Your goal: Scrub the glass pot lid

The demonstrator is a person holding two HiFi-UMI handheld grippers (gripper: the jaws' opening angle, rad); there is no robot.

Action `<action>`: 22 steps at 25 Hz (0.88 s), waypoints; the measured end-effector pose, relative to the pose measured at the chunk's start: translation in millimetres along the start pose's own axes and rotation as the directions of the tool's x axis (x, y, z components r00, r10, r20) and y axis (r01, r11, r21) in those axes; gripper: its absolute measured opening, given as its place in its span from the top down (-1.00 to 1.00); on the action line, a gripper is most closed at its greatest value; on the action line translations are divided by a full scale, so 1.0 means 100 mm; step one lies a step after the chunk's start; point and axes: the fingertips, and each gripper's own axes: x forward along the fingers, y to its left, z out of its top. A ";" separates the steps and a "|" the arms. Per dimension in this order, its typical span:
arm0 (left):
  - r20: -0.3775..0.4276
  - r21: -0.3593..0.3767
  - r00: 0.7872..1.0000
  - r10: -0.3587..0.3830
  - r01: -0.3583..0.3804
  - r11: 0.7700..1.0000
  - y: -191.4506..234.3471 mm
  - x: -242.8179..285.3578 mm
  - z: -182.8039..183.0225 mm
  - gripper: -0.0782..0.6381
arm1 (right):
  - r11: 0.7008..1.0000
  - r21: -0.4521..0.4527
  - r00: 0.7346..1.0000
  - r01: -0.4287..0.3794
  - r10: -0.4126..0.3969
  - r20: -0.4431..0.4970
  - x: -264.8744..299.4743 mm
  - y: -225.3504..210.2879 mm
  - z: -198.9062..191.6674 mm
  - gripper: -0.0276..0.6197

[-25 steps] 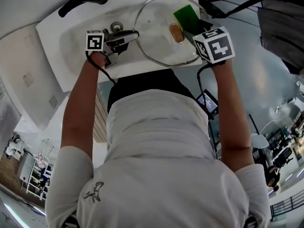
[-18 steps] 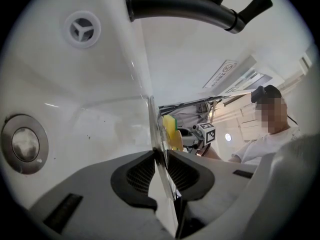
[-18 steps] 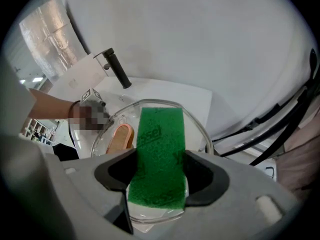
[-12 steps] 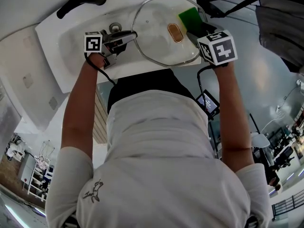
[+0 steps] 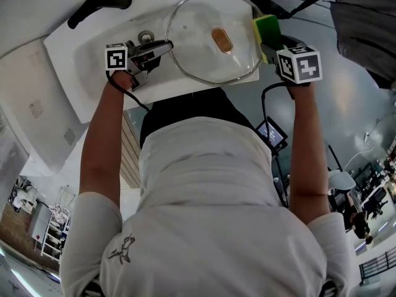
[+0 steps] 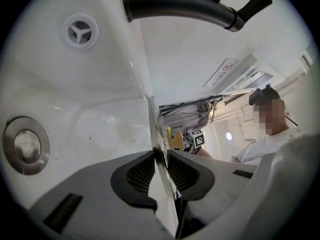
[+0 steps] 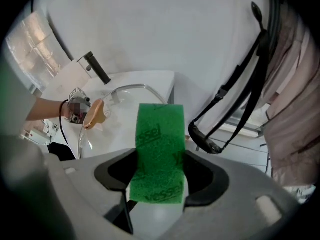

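1. The left claw [image 5: 166, 44] pinches the rim of the glass lid [image 5: 192, 51]. In the left gripper view both dark pads press on the thin edge, one on each face of the glass.
2. The lid hangs over the white sink [image 5: 86, 67], its left rim in that claw. Its tan knob [image 5: 223, 40] faces up toward the head view.
3. The lid covers most of the basin's right half and reaches close to the sink's right edge.
4. The right claw [image 5: 270, 41] is clamped on a sponge [image 5: 266, 26] that is green on one face and yellow on the other. In the right gripper view the green face fills the gap between the pads and sticks out past them.
5. The sponge sits just beside the lid's right rim, at the sink's right edge. In the right gripper view it appears clear of the glass, with the lid and its knob further off to the left.
6. A round metal drain [image 5: 145, 38] lies in the basin near the left claw's tip.
7. A black faucet [image 5: 99, 5] reaches over the sink's far left corner.
8. Each claw carries a cube with square markers, at the person's wrists.
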 end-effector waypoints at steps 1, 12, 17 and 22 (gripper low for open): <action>-0.001 0.001 1.000 0.003 -0.003 1.000 0.01 0.00 0.00 0.57 | 1.000 0.009 1.000 0.006 -0.006 -0.003 0.00 -0.04 -0.03 0.02; -0.006 -0.010 1.000 -0.001 0.001 1.000 -0.02 0.01 0.00 0.57 | 1.000 0.013 0.998 -0.013 0.013 0.059 -0.17 0.25 0.10 0.01; -0.003 -0.012 1.000 -0.002 0.001 1.000 -0.03 0.01 -0.01 0.57 | 0.997 0.002 0.995 -0.077 0.077 0.059 -0.12 0.70 0.15 0.01; -0.003 -0.013 1.000 -0.004 0.004 1.000 -0.02 0.02 -0.01 0.57 | 0.997 -0.001 0.996 -0.080 0.080 0.049 -0.03 0.86 0.09 0.01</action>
